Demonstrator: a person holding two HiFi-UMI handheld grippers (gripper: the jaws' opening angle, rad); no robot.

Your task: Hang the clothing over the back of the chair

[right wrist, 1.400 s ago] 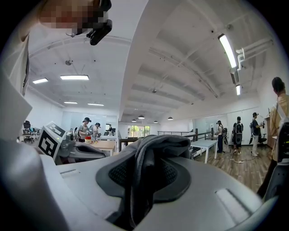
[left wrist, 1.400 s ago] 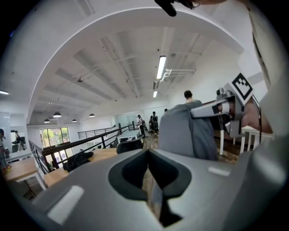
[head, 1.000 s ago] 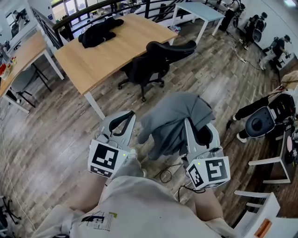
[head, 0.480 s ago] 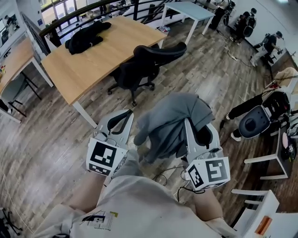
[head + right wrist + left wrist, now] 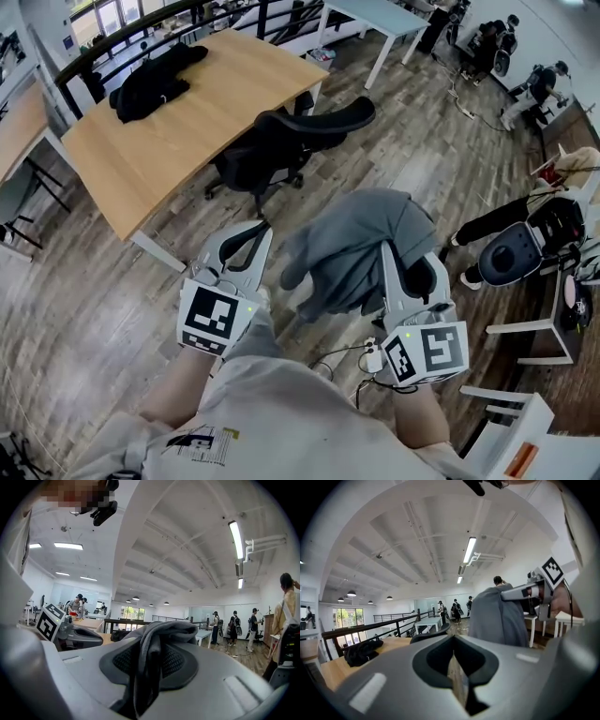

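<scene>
The clothing (image 5: 361, 246) is plain grey and the chair (image 5: 255, 155) black. The upper-left table (image 5: 206, 105) is pale wood, its garment (image 5: 150, 80) black.

grey clothing (image 5: 356, 246) hides the right tool's (image 5: 409, 274) jaw tips.

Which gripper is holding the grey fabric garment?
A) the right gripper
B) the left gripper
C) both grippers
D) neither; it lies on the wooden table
A: the right gripper view shows the grey fabric garment pinched between the jaws of the right gripper, while the left gripper has nothing between its own.
</scene>
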